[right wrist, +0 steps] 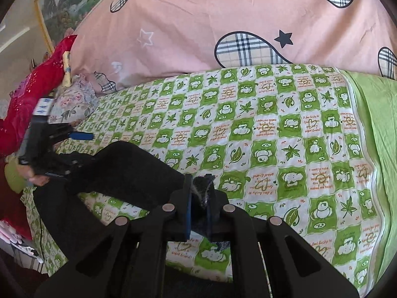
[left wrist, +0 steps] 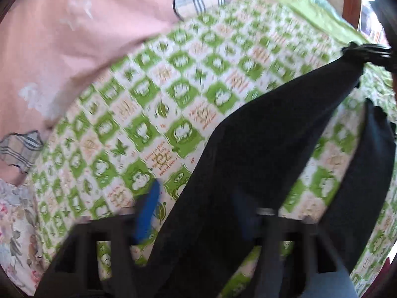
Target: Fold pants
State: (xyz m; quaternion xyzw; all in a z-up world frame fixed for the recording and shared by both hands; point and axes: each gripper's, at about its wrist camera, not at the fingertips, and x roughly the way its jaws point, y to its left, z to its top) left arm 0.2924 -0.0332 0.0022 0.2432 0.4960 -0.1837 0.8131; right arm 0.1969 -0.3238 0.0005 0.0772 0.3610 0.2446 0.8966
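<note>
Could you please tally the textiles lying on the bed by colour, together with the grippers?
Black pants: 1
Green patterned sheet: 1
Pink quilt: 1
Red cloth: 1
Grippers: 2, left gripper and right gripper
Total: 6

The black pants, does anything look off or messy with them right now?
Nothing damaged. The black pants hang bunched and twisted between the right gripper and left gripper, lifted off the green checked sheet instead of lying flat.

Matt black cloth pants (right wrist: 129,171) — smooth printed cotton-like sheet (right wrist: 273,129), matt plastic tongs (right wrist: 198,198)
</note>
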